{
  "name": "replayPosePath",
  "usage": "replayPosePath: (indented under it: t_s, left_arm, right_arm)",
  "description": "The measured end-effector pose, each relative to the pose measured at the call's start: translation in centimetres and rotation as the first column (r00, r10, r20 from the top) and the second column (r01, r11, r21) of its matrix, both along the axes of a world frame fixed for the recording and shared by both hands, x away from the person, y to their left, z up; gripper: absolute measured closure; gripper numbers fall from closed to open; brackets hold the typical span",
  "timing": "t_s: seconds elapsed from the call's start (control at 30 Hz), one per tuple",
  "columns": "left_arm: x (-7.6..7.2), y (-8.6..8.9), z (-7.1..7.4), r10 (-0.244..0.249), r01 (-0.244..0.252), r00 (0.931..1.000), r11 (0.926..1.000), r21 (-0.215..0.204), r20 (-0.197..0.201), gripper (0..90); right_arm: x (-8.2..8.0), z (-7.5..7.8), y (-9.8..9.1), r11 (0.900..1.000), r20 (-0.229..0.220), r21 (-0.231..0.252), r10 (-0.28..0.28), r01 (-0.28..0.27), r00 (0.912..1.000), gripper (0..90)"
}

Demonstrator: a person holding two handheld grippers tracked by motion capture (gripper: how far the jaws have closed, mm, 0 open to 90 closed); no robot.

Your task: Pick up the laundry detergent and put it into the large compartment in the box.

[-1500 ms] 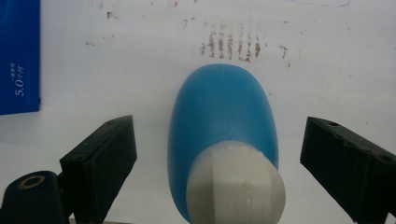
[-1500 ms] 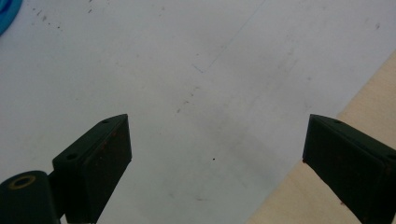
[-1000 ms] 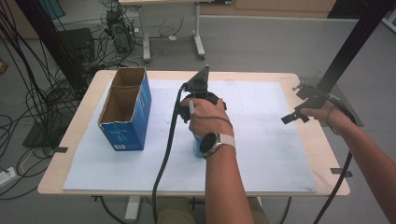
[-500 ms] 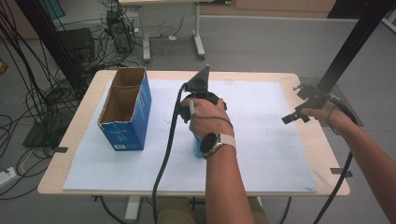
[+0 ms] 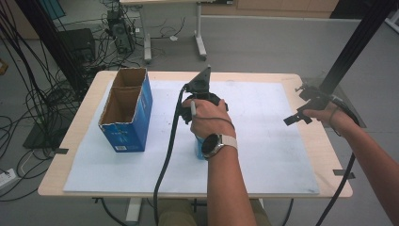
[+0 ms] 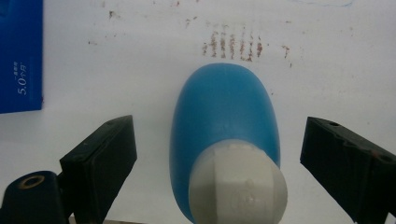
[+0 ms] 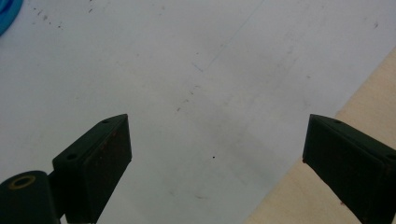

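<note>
Nothing is being moved since the earlier pictures. The left gripper [image 6: 219, 154] is being held wide open over a blue bottle [image 6: 224, 121] with a white cap [image 6: 238, 184], and the bottle is not being touched by the jaws. The bottle is standing on the white sheet [image 5: 263, 141] of the desk [image 5: 84, 117], near a blue box [image 5: 124, 110]. The right gripper [image 7: 217, 158] is being held wide open and empty at the desk's right edge.

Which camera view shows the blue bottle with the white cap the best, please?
The left gripper view: the bottle stands between the open jaws, body and white cap plain from above. In the high view the left hand covers most of it, leaving a blue patch. The right gripper view catches a blue sliver at its top left corner, probably the bottle.
</note>
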State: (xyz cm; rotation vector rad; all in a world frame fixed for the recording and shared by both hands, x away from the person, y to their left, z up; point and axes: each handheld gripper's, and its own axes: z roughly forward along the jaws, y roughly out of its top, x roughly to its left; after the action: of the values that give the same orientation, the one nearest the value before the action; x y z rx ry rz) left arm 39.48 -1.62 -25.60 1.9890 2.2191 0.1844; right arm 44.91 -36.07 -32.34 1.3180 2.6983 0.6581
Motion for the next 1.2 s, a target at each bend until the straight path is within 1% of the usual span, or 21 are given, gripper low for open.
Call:
replayPosePath:
  t_s: [0.3,1.2]
  left_arm:
    - [0.03,0.01,-0.03,-0.006,0.006,1.0,1.0,0.001,-0.003,11.1]
    - [0.14,0.05,-0.09,-0.001,0.001,1.0,1.0,0.003,-0.004,11.0]
  right_arm:
    - [-0.04,-0.07,0.01,1.0,0.0,-0.003,0.004,-0.004,1.0,7.7]
    - [0.03,-0.21,0.06,1.0,-0.002,-0.001,0.003,-0.003,1.0,7.7]
